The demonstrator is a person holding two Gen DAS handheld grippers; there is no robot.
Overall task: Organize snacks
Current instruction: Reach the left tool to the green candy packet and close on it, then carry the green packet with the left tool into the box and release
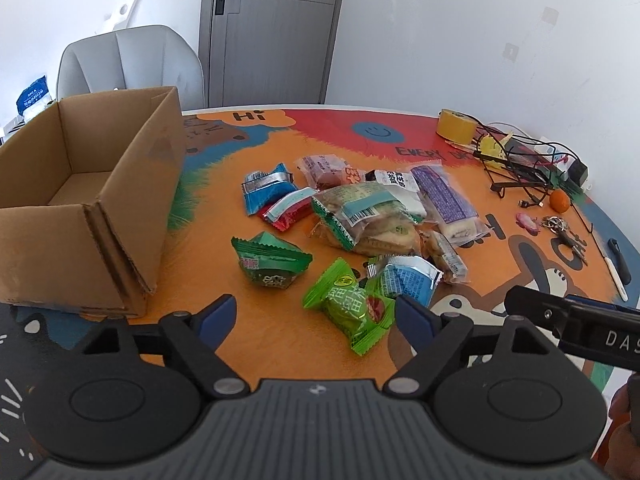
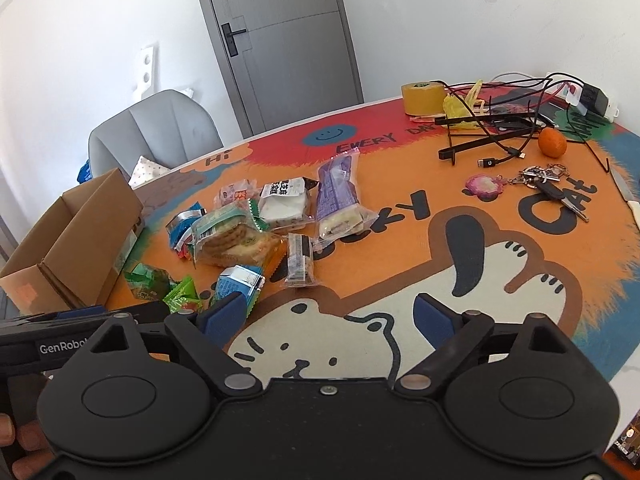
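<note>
A pile of wrapped snacks lies on the colourful round table (image 1: 280,136). A light green packet (image 1: 352,308) lies just ahead of my left gripper (image 1: 314,318), which is open and empty above the table. A dark green packet (image 1: 270,260), a blue packet (image 1: 408,280), a clear biscuit bag (image 1: 368,216) and a purple cake bar (image 1: 444,196) lie beyond. An open, empty cardboard box (image 1: 88,200) stands at the left. My right gripper (image 2: 330,316) is open and empty over the cat drawing, right of the blue packet (image 2: 240,280). The box (image 2: 72,240) shows at its far left.
A tape roll (image 2: 422,98), tangled cables with a black stand (image 2: 500,120), an orange (image 2: 552,142), keys (image 2: 548,184) and a pink charm (image 2: 484,186) lie at the right of the table. A grey chair (image 2: 156,132) stands behind the table, near a grey door.
</note>
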